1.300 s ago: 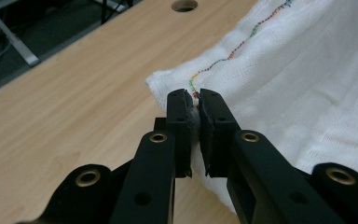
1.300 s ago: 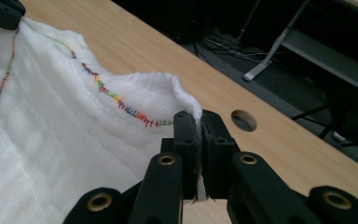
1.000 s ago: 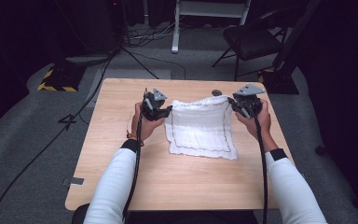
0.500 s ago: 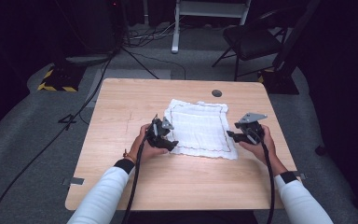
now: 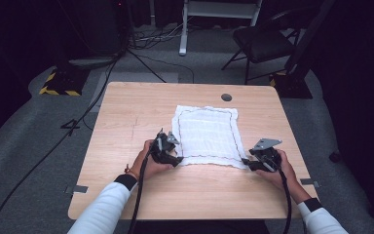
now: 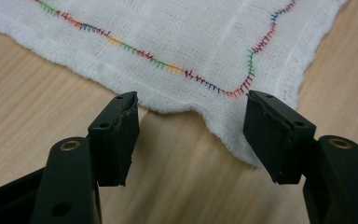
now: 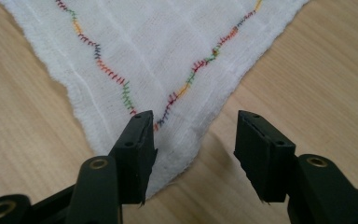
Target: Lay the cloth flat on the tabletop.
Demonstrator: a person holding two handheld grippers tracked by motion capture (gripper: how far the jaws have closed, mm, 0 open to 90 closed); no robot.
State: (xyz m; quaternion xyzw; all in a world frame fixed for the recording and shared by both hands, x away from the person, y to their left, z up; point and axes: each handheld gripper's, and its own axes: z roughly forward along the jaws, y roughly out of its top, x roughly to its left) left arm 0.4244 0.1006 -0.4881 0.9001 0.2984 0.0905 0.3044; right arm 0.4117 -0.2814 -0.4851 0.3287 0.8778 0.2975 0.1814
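Big wooden table first, pale and plain. On its middle, a white cloth, lying flat and spread out, with a wavy line of coloured stitches running round just inside the edge. Down at the near left corner of the cloth, the left gripper, held in a hand. Stands about half open and pinches nothing; has just been closing a little. Between its jaws, bare wood and the tip of that corner, with one jaw just over the cloth's edge and no pad pressing on it. Down at the near right corner, the right gripper, much the same: about half open, just been closing a little, holding nothing. Corner tip partly under one jaw and partly in the gap, with the other jaw over bare wood. Looks like the lining-up step before a fold: both grippers set low at the two near corners, no grab yet. Next, most likely: slide each one a bit further in so that the corner sits well between the pads, then squeeze both shut together. Calls for care, since thin cloth lying flat on wood is hard to pick up; easy to nip only the fluffy edge and lose it on the lift.
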